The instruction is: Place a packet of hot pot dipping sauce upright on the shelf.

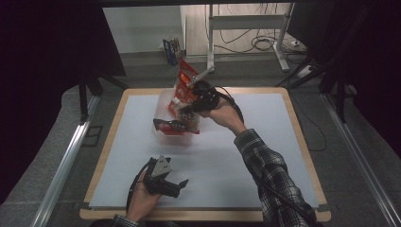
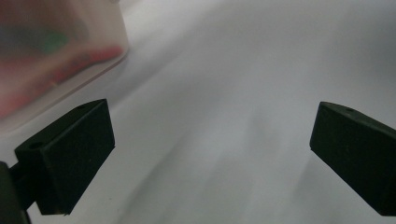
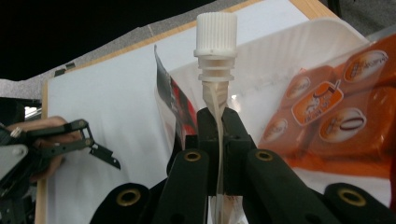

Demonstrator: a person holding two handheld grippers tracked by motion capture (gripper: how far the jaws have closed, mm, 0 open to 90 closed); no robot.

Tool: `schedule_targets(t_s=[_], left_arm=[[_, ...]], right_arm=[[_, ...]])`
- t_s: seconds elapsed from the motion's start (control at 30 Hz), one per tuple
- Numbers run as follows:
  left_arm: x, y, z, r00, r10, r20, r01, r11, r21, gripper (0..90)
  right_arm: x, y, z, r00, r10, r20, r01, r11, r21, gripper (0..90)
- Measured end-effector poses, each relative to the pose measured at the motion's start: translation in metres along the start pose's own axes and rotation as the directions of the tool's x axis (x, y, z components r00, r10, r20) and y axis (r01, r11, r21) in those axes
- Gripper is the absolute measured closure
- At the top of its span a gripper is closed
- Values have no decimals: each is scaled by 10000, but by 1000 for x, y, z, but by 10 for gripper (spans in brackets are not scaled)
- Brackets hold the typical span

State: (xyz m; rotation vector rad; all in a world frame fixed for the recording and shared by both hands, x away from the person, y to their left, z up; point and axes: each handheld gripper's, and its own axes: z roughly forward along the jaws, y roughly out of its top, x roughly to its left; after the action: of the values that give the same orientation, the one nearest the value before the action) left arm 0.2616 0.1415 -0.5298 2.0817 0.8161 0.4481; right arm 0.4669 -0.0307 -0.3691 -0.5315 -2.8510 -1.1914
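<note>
A spouted pouch (image 3: 215,100) is pinched just below its white cap by the right hand-held gripper (image 3: 217,122), above the clear bin (image 1: 163,101) on the worktop (image 1: 265,142). It is best lowered slowly and kept upright, clear of the orange packet (image 3: 336,116). The left hand-held gripper (image 1: 176,185) is held wide and empty near the front edge.

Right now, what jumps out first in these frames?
The right gripper, shut on a white-capped spout pouch, over the clear tub at the table's far middle. An orange snack bag stands in the tub, and a dark red packet hangs over its front rim. The left gripper rests open near the table's front edge.
</note>
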Motion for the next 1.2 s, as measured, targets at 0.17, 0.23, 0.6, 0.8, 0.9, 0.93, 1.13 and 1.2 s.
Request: schedule_targets(t_s=[0.17,0.23,0.6,0.8,0.9,0.93,1.13,1.2], left_arm=[[0,0,0,10000,-6,5,6,10000,-8,0],[0,0,0,10000,-4,5,4,10000,-14,0],[1,0,-2,10000,-16,-7,16,10000,-16,0],[1,0,-1,10000,31,-6,-31,10000,27,0],[1,0,-1,10000,35,-2,-35,10000,44,0],[1,0,-1,10000,40,-4,-40,10000,51,0],[0,0,-1,10000,51,5,-51,9999,98,0],[0,0,-1,10000,49,5,-49,9999,101,0]], right_arm=[[2,7,9,9999,-85,-120,84,9999,-97,876],[3,10,13,9998,-85,-172,82,9999,-131,876],[2,13,35,9997,8,-247,-8,10000,8,876],[-1,12,39,9996,155,-250,-156,9999,-20,876],[-3,11,41,9996,189,-215,-190,9998,-15,876],[-3,11,42,9997,168,-193,-168,9999,-6,876],[-5,7,51,10000,74,-26,-74,9998,190,875],[-5,5,55,10000,72,10,-72,9997,226,876]])
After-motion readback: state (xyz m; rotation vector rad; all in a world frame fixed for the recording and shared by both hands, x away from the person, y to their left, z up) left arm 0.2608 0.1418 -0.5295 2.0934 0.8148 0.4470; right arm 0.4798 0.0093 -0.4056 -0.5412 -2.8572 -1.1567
